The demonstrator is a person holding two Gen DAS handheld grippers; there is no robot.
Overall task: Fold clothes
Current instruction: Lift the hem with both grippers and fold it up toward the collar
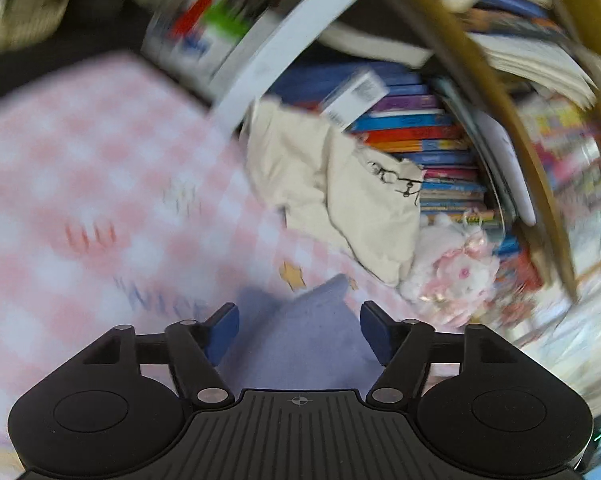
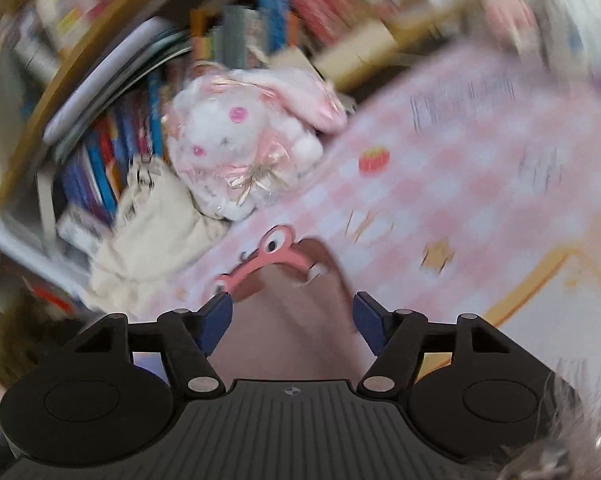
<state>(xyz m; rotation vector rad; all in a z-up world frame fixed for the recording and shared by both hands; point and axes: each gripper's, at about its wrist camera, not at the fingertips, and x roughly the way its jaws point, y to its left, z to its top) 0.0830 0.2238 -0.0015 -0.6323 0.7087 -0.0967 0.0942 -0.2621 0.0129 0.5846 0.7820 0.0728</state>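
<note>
In the left wrist view a lavender garment (image 1: 300, 344) lies on the pink checked cloth (image 1: 100, 184); its corner sits between the spread blue pads of my left gripper (image 1: 299, 322), which is open. In the right wrist view a pale pink garment with a pink cartoon print (image 2: 284, 320) lies between the spread pads of my right gripper (image 2: 291, 318), also open. Whether either garment touches the pads is unclear. Both views are motion-blurred.
A cream cloth bag (image 1: 340, 192) and a white-and-pink plush toy (image 1: 456, 268) lie at the cloth's far edge; they also show in the right wrist view as bag (image 2: 152, 232) and plush (image 2: 244, 140). Behind them a wooden shelf holds stacked books (image 1: 428, 136).
</note>
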